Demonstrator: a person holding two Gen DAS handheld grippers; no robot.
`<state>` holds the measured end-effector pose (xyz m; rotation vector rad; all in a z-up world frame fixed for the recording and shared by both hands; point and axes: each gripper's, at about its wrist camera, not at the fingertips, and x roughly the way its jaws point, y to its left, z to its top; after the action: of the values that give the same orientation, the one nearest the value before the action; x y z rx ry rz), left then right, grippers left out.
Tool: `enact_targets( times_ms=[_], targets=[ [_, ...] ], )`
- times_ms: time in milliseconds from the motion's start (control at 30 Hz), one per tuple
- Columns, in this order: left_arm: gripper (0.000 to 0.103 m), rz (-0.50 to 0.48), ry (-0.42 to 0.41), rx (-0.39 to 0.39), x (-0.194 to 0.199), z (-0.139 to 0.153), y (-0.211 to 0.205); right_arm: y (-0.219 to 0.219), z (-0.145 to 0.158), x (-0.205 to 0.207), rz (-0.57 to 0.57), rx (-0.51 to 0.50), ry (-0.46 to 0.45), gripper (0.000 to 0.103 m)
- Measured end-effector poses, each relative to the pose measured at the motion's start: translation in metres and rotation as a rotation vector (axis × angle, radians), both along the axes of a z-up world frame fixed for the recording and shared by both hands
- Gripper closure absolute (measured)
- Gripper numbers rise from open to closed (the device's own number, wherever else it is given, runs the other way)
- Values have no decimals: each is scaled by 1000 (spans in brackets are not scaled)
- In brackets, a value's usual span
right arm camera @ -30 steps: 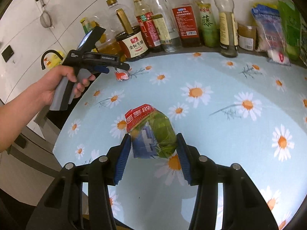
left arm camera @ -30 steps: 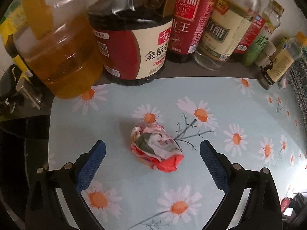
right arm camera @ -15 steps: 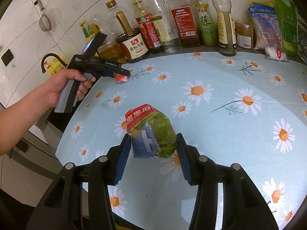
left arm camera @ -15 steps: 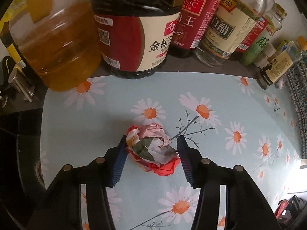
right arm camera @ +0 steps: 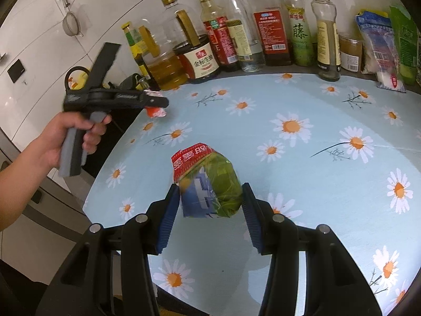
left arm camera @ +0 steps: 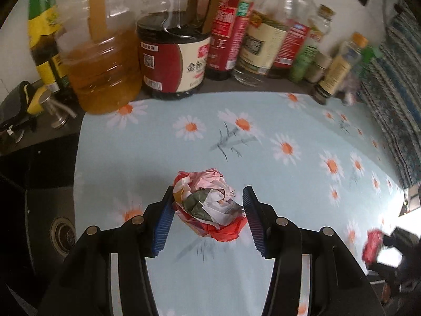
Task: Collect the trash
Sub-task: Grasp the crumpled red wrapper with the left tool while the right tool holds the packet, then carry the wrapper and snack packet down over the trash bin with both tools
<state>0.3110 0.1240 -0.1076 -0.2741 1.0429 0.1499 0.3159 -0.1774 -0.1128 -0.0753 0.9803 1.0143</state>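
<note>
My left gripper (left arm camera: pixel 208 208) is shut on a crumpled red, white and green paper ball (left arm camera: pixel 208 205) and holds it above the daisy-print tablecloth (left arm camera: pixel 263 158). The same gripper (right arm camera: pixel 155 105) with the ball (right arm camera: pixel 155 111) shows in the right wrist view, lifted near the table's left edge. My right gripper (right arm camera: pixel 210 200) is shut on a crushed red, blue and green snack wrapper (right arm camera: pixel 208 181), held above the tablecloth (right arm camera: pixel 315 158).
A row of oil, soy sauce and vinegar bottles (right arm camera: pixel 236 39) lines the back of the counter, with a large oil jug (left arm camera: pixel 100 65) and soy sauce tub (left arm camera: pixel 173 60). Food packets (right arm camera: pixel 379 47) stand at the back right. A sink (left arm camera: pixel 39 197) lies left of the table.
My left gripper closed on the paper ball, then lifted it up and back from the bottles. My right gripper kept its hold on the wrapper.
</note>
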Motion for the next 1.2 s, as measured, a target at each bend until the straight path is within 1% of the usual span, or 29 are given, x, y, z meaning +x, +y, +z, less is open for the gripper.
enact_targets(
  times_ms=[133,333,467,567,667,767,900,1033,1200],
  targets=[
    [53,-34,-8,9,-35,3,-17,4,-6,-11,18,-7,14,54],
    [53,-76,-10,-13,-88,5,-40,9,-12,-29,46,-18,35,54],
    [53,-90,-10,-26,-121,0,-52,12,-11,-41,68,-24,40,54],
    [53,-89,0,-28,-140,-6,-58,10,-10,-49,74,-12,69,54],
    [53,-99,6,-2,-162,-12,-68,11,-12,-58,86,-21,81,54],
    [53,-80,28,-58,-183,-23,-73,12,-18,-70,107,-36,96,54],
    [53,-75,37,-95,-202,-28,-82,12,-22,-87,131,-43,121,54],
    [53,-89,46,-112,-216,-29,-95,15,-25,-107,169,-51,145,54],
    [53,-104,59,-140,-232,-29,-106,19,-23,-127,212,-64,142,54]
  ],
)
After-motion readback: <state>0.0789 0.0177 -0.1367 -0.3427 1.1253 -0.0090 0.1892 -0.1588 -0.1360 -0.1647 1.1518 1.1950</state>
